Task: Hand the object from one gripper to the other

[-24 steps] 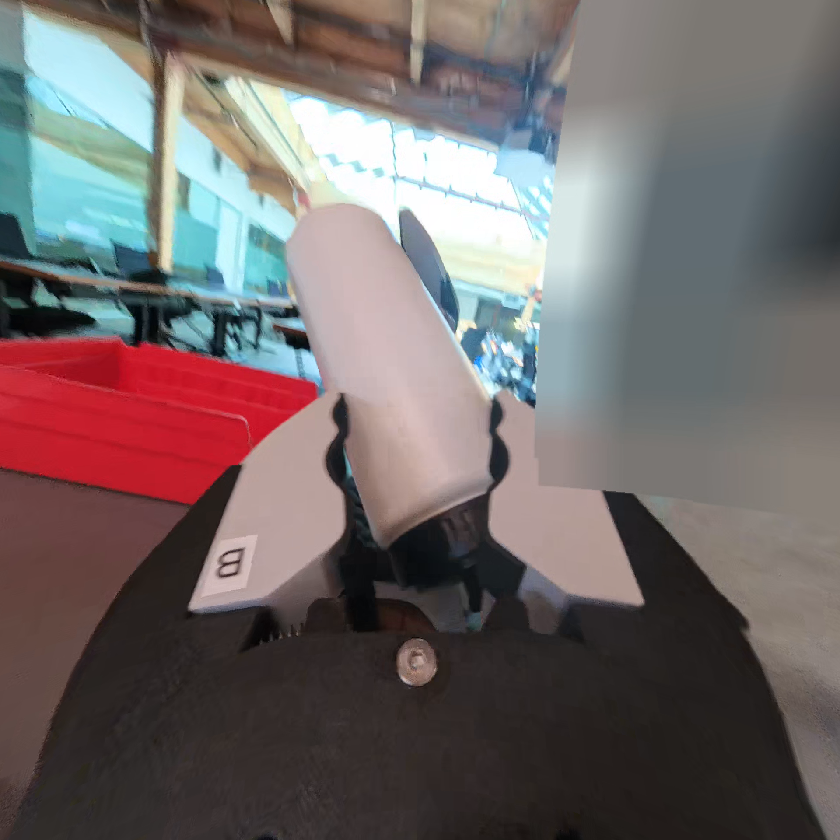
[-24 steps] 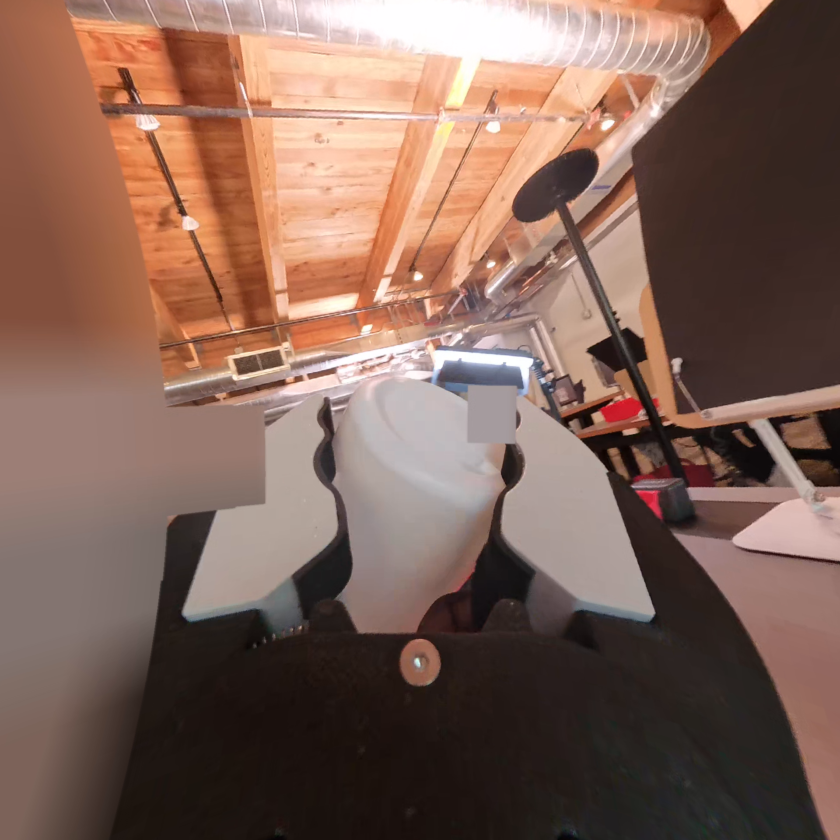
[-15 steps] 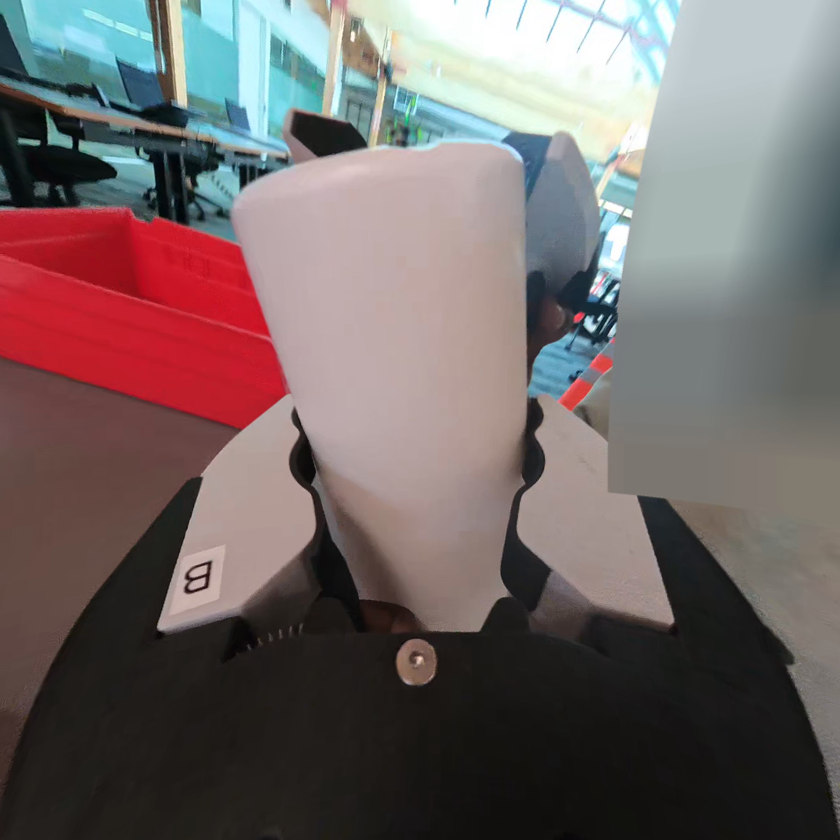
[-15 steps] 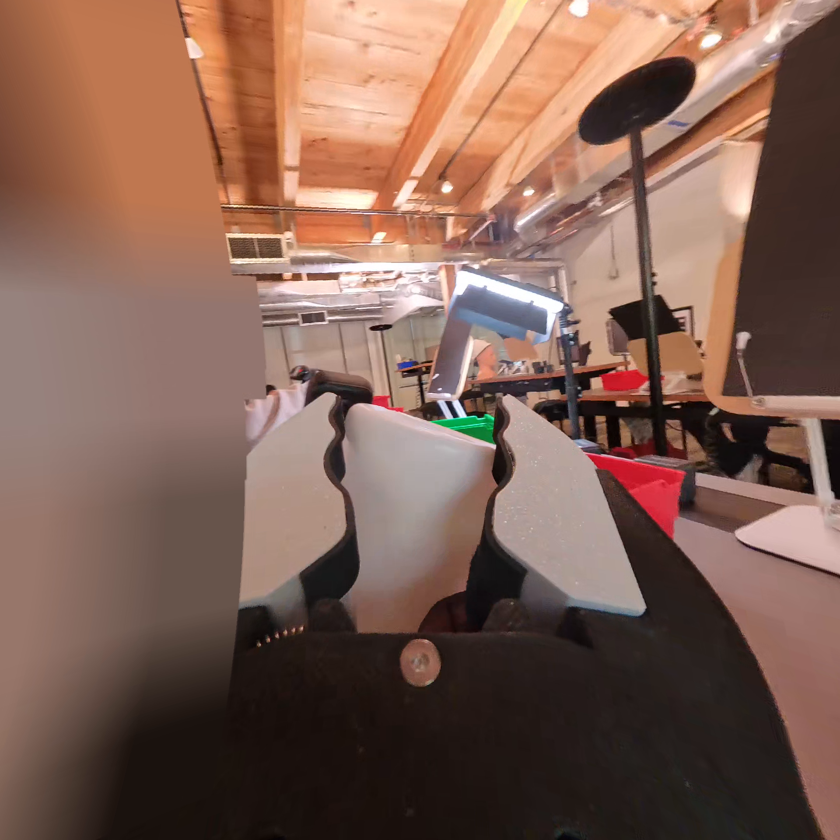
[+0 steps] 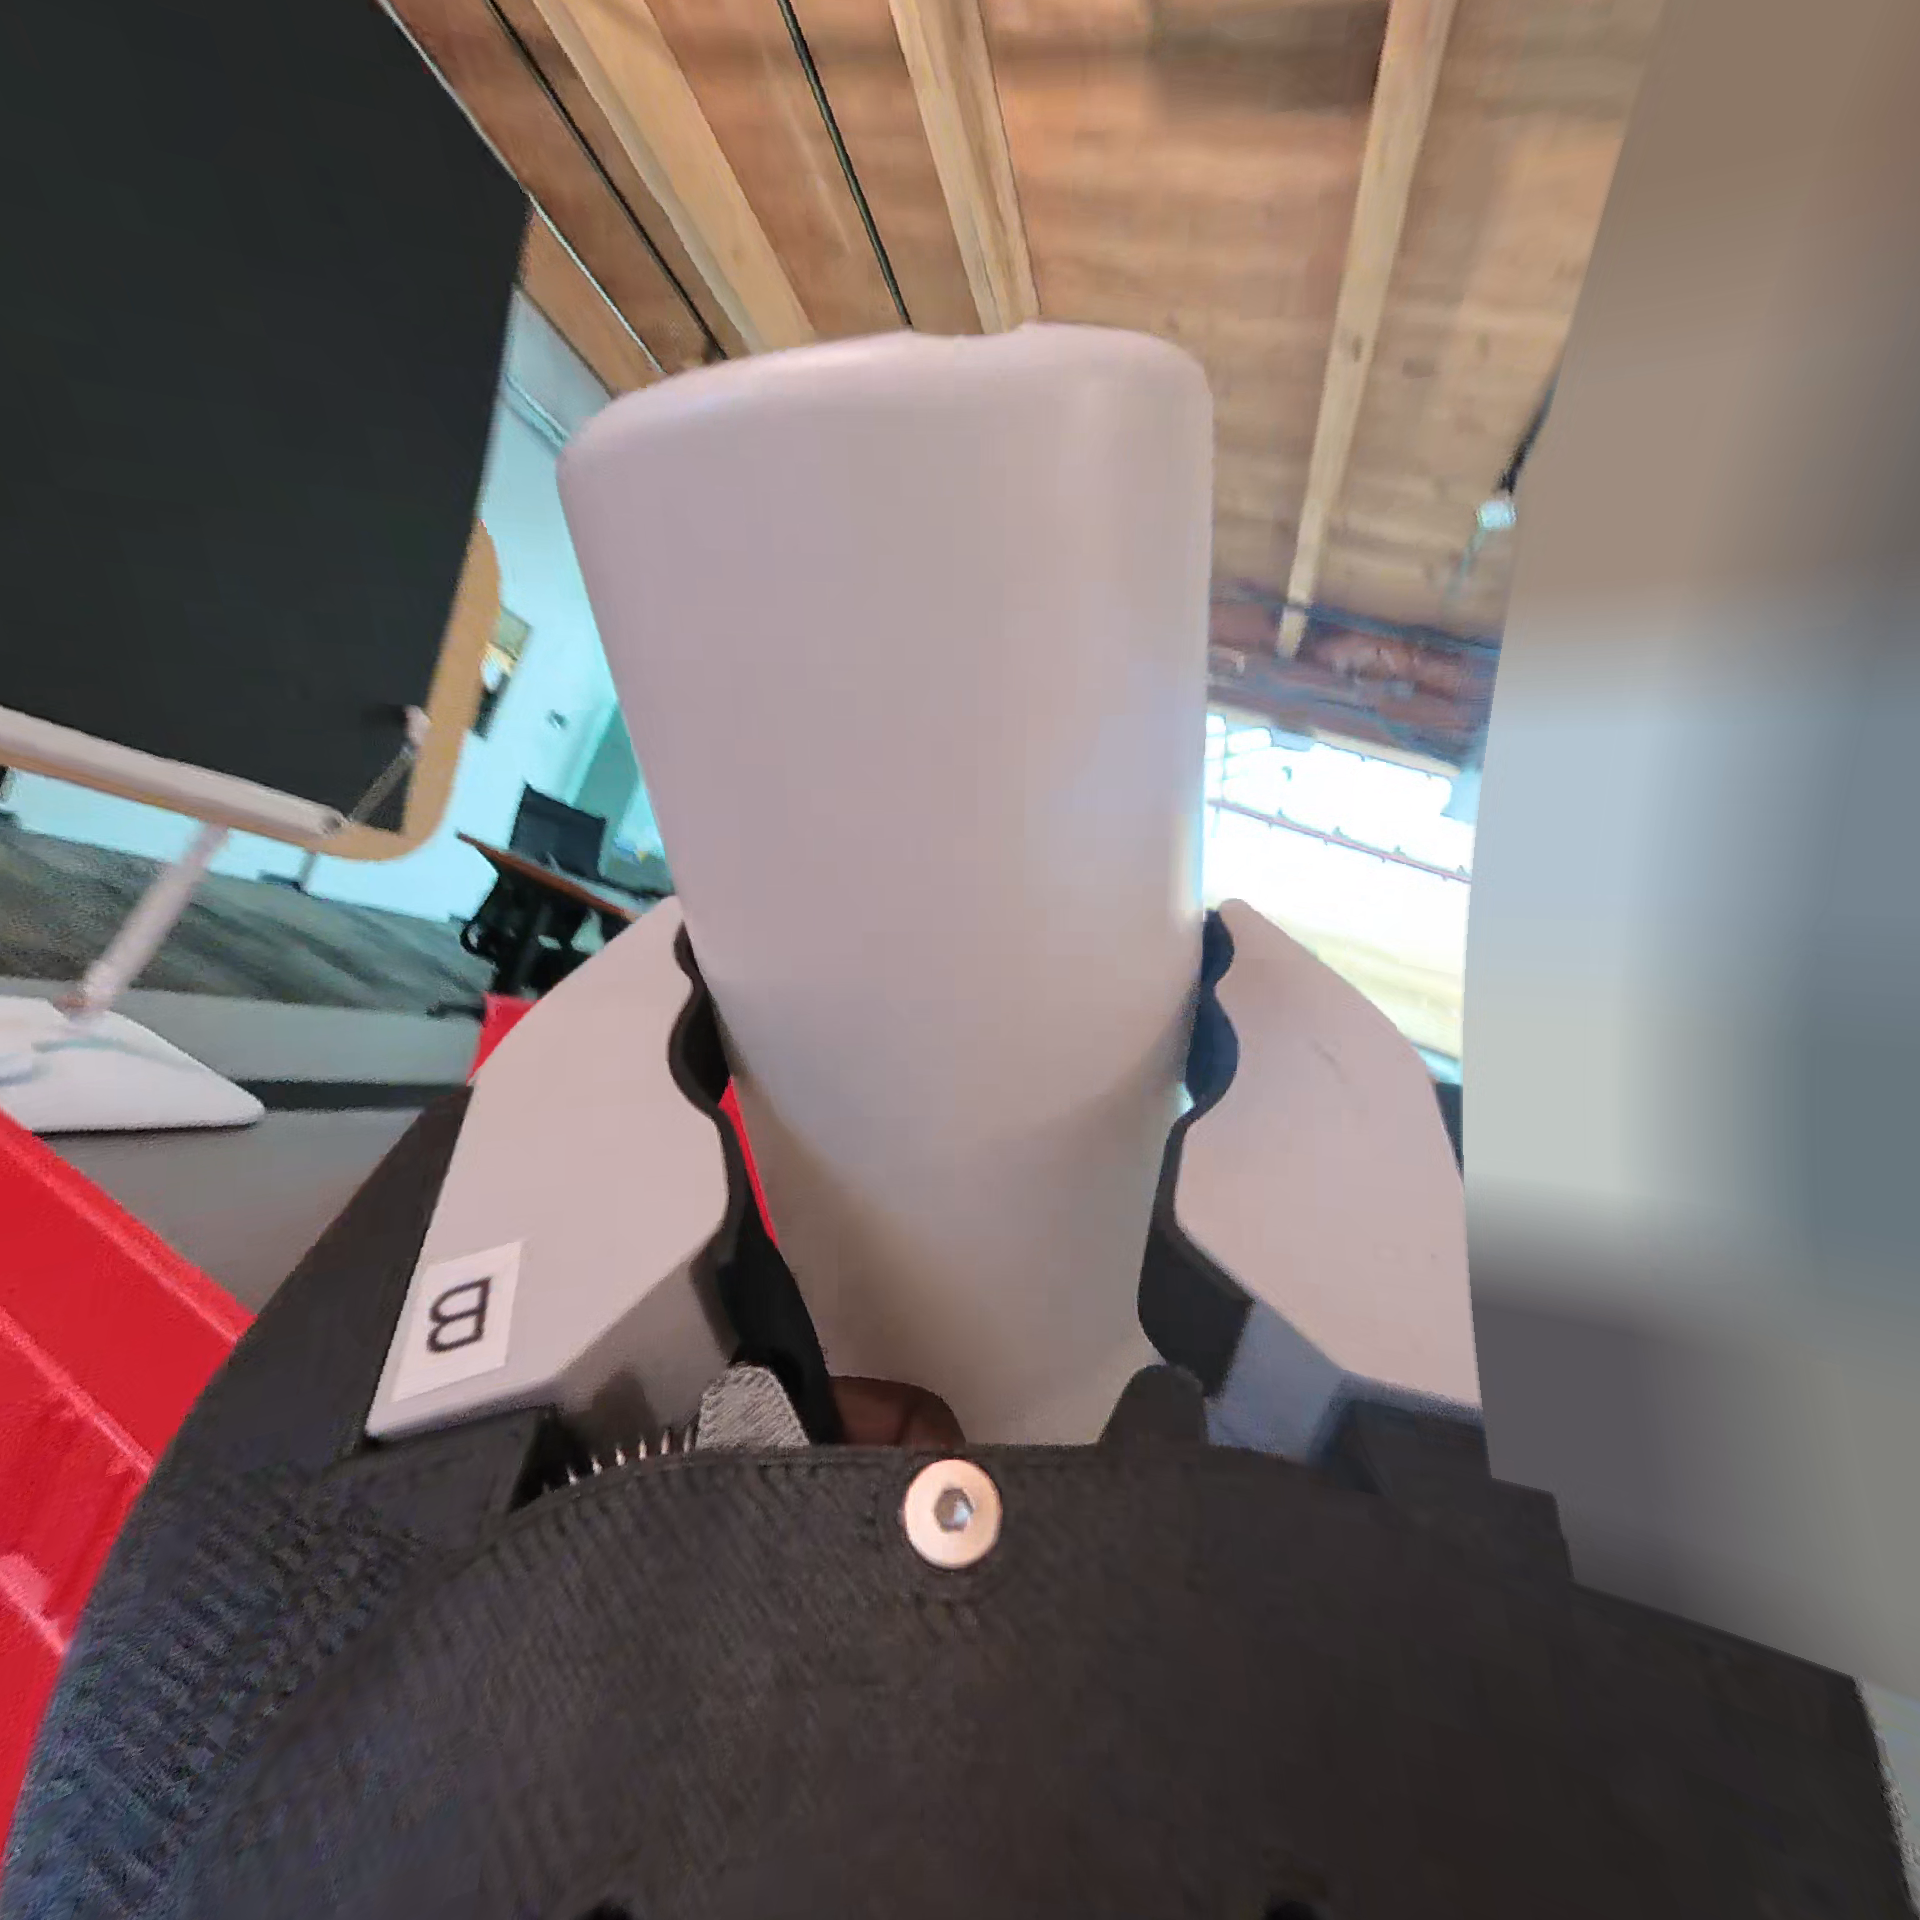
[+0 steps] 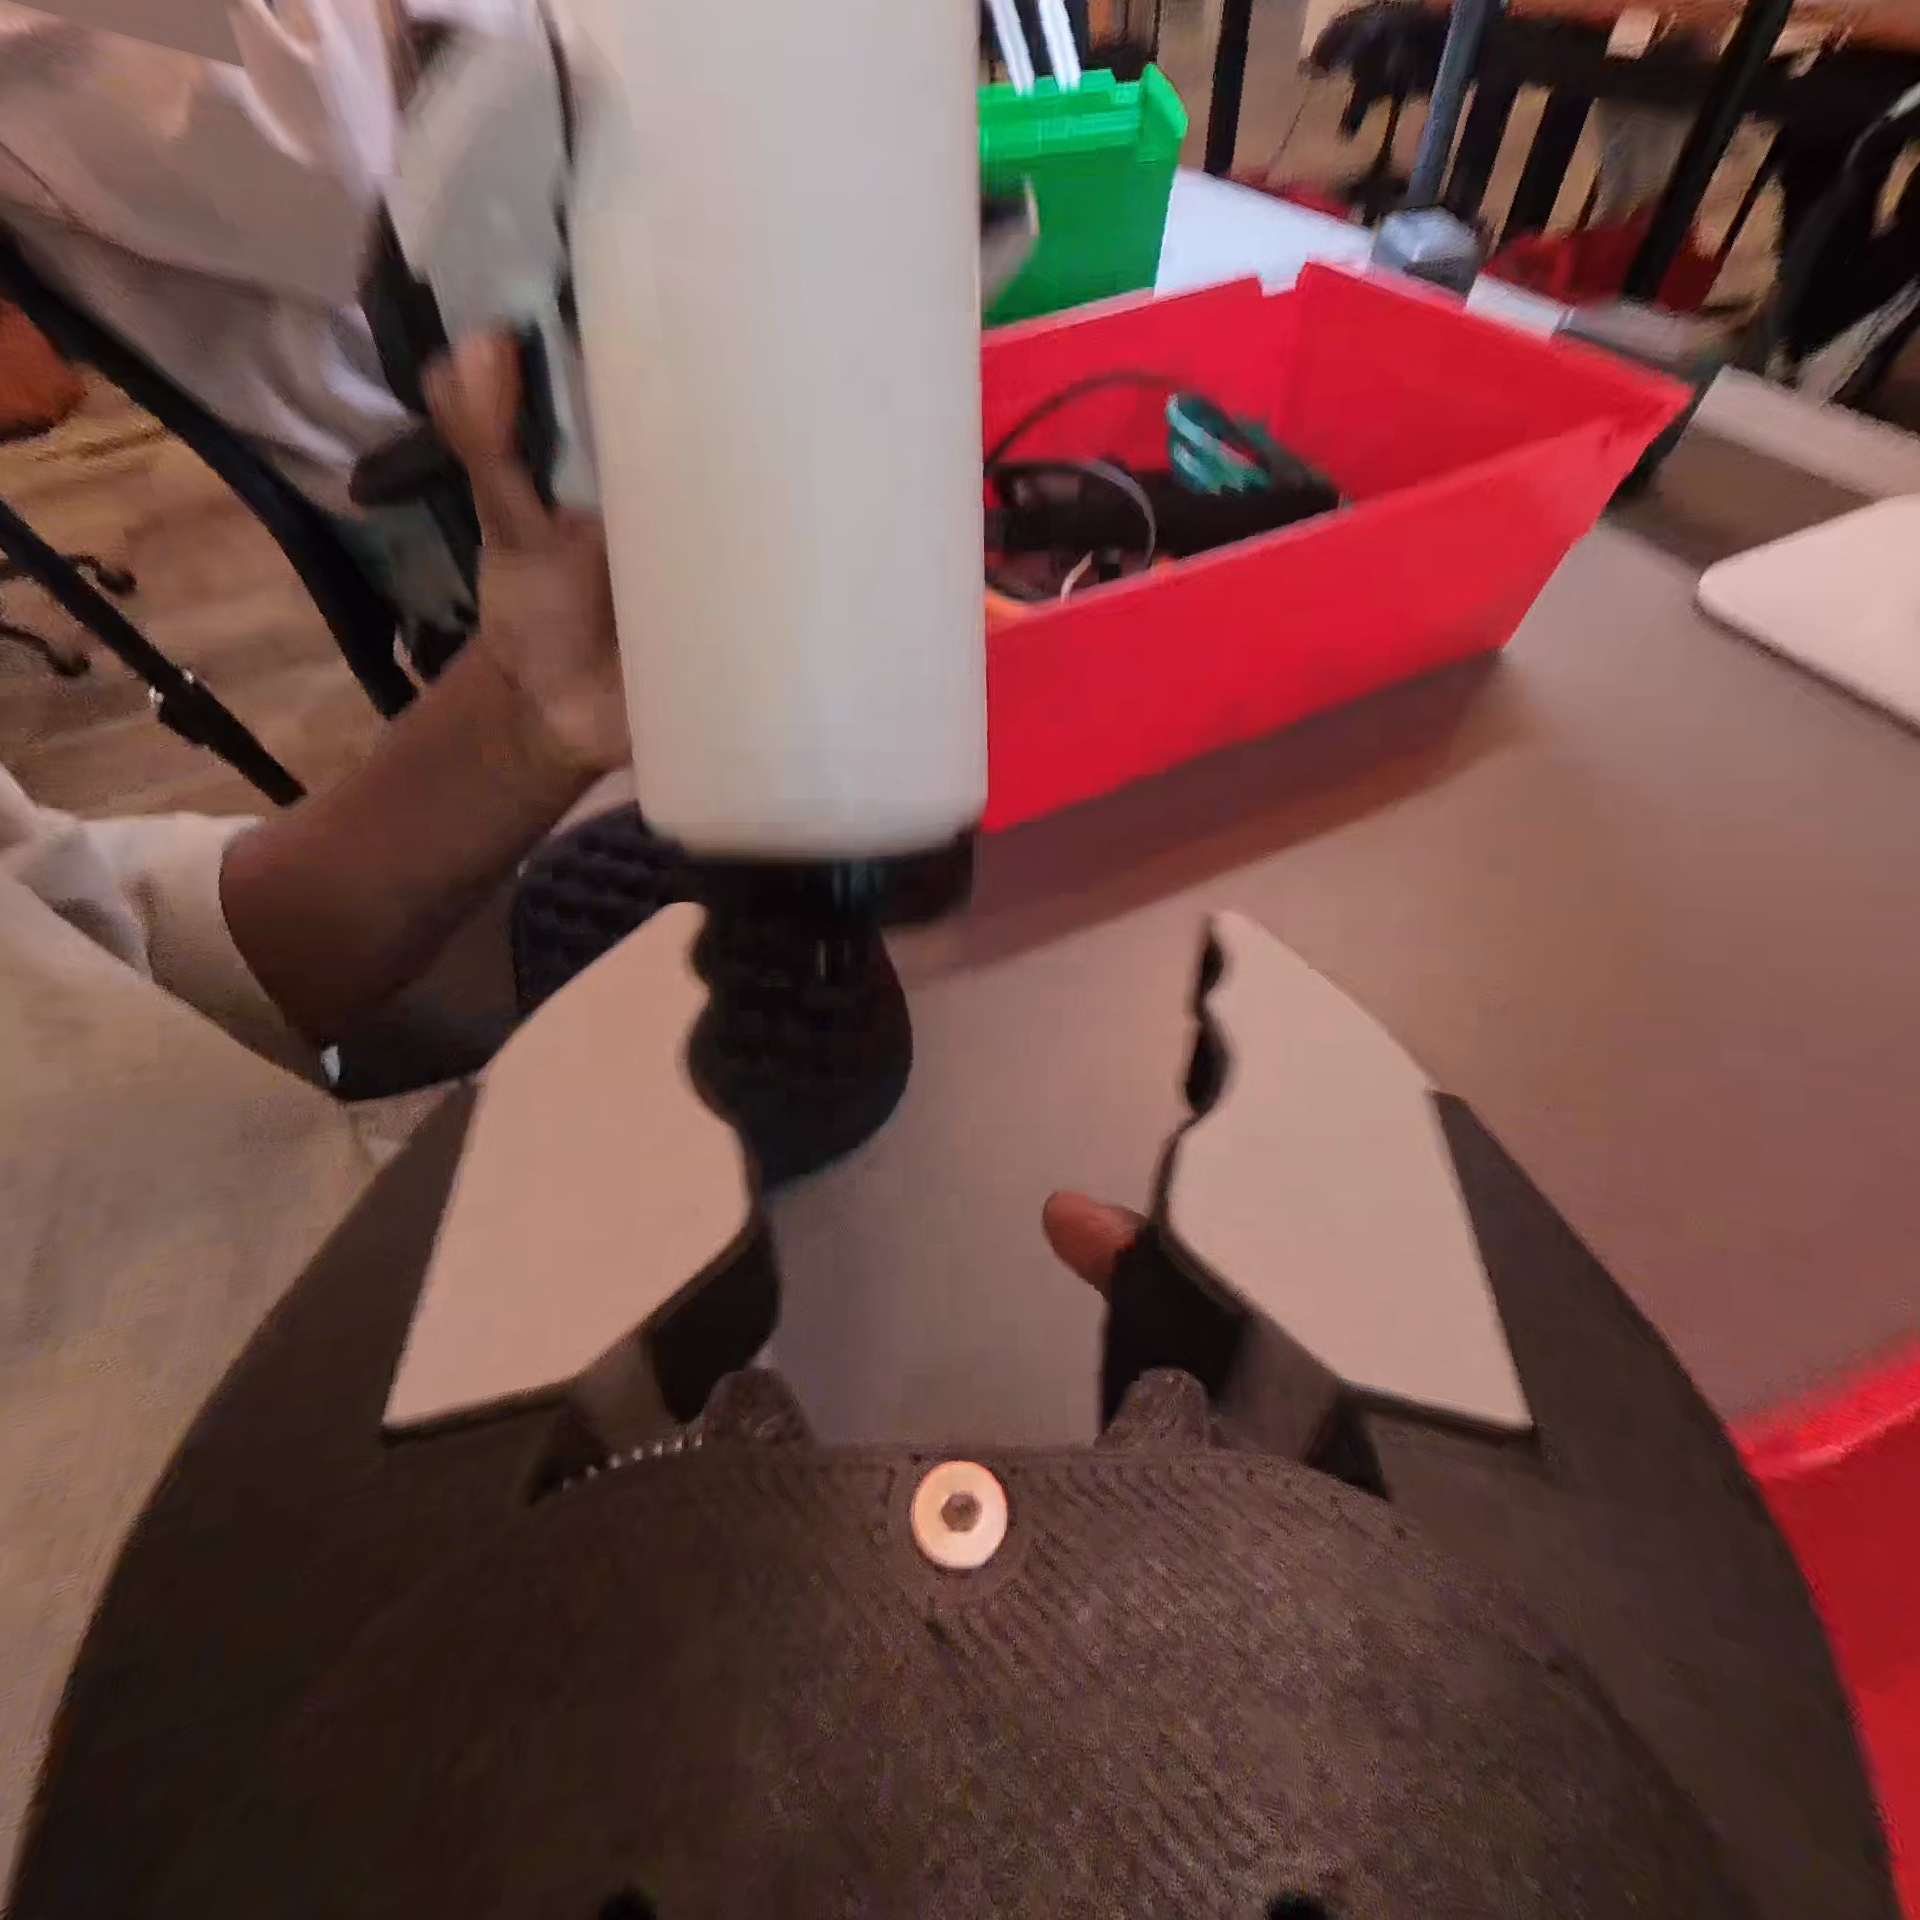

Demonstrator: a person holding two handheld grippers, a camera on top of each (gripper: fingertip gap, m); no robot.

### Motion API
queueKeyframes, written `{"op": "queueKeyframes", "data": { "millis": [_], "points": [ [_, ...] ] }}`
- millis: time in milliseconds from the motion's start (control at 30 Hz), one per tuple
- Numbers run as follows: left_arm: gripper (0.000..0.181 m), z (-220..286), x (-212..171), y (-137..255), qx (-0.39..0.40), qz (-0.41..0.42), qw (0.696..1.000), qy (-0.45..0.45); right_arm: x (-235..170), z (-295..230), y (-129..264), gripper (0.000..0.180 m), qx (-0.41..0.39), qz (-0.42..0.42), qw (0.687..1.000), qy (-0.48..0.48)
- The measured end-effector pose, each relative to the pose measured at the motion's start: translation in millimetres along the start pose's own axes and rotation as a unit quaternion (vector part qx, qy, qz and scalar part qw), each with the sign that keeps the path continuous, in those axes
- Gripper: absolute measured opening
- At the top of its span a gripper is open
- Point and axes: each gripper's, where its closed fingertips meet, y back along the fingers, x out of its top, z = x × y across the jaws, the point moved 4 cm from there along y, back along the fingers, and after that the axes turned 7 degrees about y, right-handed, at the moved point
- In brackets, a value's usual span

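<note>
The object is a white bottle. My left gripper is shut on it, and the bottle stands up between the grey fingers toward the ceiling. In the right wrist view the bottle hangs upright above the table with its black cap end down. A blurred hand and the left gripper hold it from the left. My right gripper is open and empty, just below and in front of the cap, not touching the bottle.
A red bin with cables stands on the brown table behind the bottle, a green bin beyond it. A white stand base lies at the right. A person's sleeve is at the left. A black panel hangs at upper left. Across from one pair of fingers to the other is roughly 15 cm.
My right gripper has opened, let go of the bottle and drawn back and down. My left gripper keeps its hold and has swung the bottle upward.
</note>
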Motion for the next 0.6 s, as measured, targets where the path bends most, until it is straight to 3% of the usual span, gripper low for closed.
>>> {"op": "queueKeyframes", "data": {
  "millis": [100,200,300,367,433,467,533,600],
  "points": [
    [0.088,0.2,17.1,3.6,0.009,0.050,0.999,-0.002,-19.6,6.9,4.2,0.031,-0.012,-0.021,0.999,-0.023],
    [0.088,-0.7,22.2,5.3,0.016,0.067,0.998,0.006,-31.7,16.9,11.5,0.000,-0.056,-0.042,0.997,-0.014],
    [0.088,-3.6,22.1,6.1,0.030,0.077,0.996,0.015,-36.3,26.9,15.4,0.000,-0.118,-0.049,0.992,-0.026],
    [0.088,-3.9,23.0,7.4,0.034,0.091,0.995,0.019,-41.2,22.2,12.5,0.004,-0.105,-0.069,0.991,-0.050],
    [0.088,-2.6,23.5,8.4,0.033,0.098,0.994,0.016,-44.8,14.3,8.2,0.036,-0.066,-0.092,0.990,-0.082],
    [0.088,-1.9,24.2,8.9,0.034,0.103,0.994,0.014,-41.7,12.0,7.3,0.042,-0.053,-0.077,0.992,-0.088],
    [0.088,-0.3,26.6,10.0,0.031,0.117,0.993,0.011,-21.7,9.7,9.8,0.031,-0.036,0.023,0.995,-0.085],
    [0.088,0.4,30.7,11.7,0.028,0.137,0.990,0.021,3.0,1.1,16.7,0.038,0.008,0.141,0.987,-0.077]
  ]
}}
